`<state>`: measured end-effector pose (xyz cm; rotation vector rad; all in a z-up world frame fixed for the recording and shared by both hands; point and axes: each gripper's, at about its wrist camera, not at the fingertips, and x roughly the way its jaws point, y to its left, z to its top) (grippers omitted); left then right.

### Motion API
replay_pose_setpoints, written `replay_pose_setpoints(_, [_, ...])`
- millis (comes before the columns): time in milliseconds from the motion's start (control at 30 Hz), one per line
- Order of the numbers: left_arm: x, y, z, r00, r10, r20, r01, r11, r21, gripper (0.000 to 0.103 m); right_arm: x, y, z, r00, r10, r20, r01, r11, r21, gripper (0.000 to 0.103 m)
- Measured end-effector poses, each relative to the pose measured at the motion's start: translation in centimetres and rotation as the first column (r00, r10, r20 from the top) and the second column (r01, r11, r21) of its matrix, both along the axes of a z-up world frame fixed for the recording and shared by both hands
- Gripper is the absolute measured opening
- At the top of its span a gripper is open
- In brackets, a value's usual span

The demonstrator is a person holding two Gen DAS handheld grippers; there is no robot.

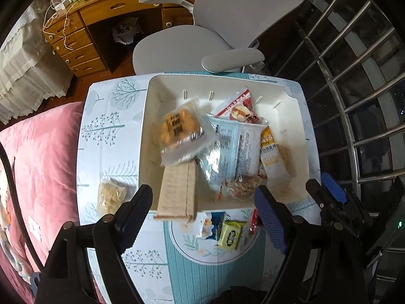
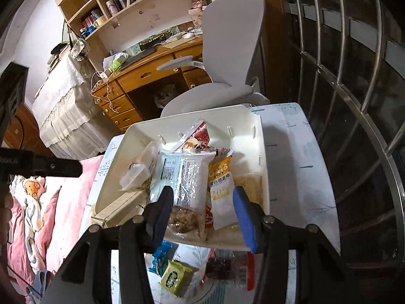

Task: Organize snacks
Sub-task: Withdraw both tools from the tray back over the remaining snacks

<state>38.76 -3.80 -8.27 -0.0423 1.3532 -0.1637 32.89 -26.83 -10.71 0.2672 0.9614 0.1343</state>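
Note:
A white bin on the small table holds several snack packets: a clear pack of orange biscuits, a silvery white bag, a yellow-white bar pack and a brown paper pack leaning over the near wall. My left gripper is open and empty above the bin's near edge. My right gripper is open and empty over the bin's near side. A green packet, a blue one and a dark one lie on the table in front of the bin.
A pale snack pack lies on the table left of the bin. A grey office chair stands behind the table, a pink bed on the left, metal window bars on the right, a wooden desk beyond.

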Motion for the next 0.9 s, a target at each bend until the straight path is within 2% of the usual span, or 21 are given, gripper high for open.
replay_pose_setpoints(267, [-4.1, 1.3, 0.0, 1.0, -0.008, -0.021, 0.007, 1.0, -0.027, 0.082, -2.8, -0.4, 1.4, 0.999, -0.048, -0.016, 0.048, 0.999, 0.006, 0.049])
replay_pose_setpoints(500, [-9.3, 2.8, 0.9, 0.999, -0.043, 0.003, 0.043, 0.998, -0.055, 0.082, -6.8, 0.3, 2.8, 0.995, -0.1, -0.019, 0.1, 0.995, -0.011, 0.05])
replay_pose_setpoints(633, [-12.4, 4.3, 1.6, 0.999, -0.05, 0.02, 0.052, 0.993, -0.104, 0.083, -9.4, 1.4, 3.2, 0.992, -0.123, -0.024, 0.122, 0.992, -0.025, 0.05])
replay_pose_setpoints(767, [-15.4, 5.7, 1.6, 0.997, -0.057, 0.051, 0.063, 0.991, -0.121, 0.083, -12.3, 2.8, 3.1, 0.99, -0.14, -0.028, 0.139, 0.99, -0.038, 0.051])
replay_pose_setpoints(900, [-18.0, 7.5, 1.4, 0.998, -0.022, 0.058, 0.033, 0.98, -0.196, 0.083, -15.0, 4.1, 2.6, 0.987, -0.154, -0.046, 0.152, 0.987, -0.042, 0.051])
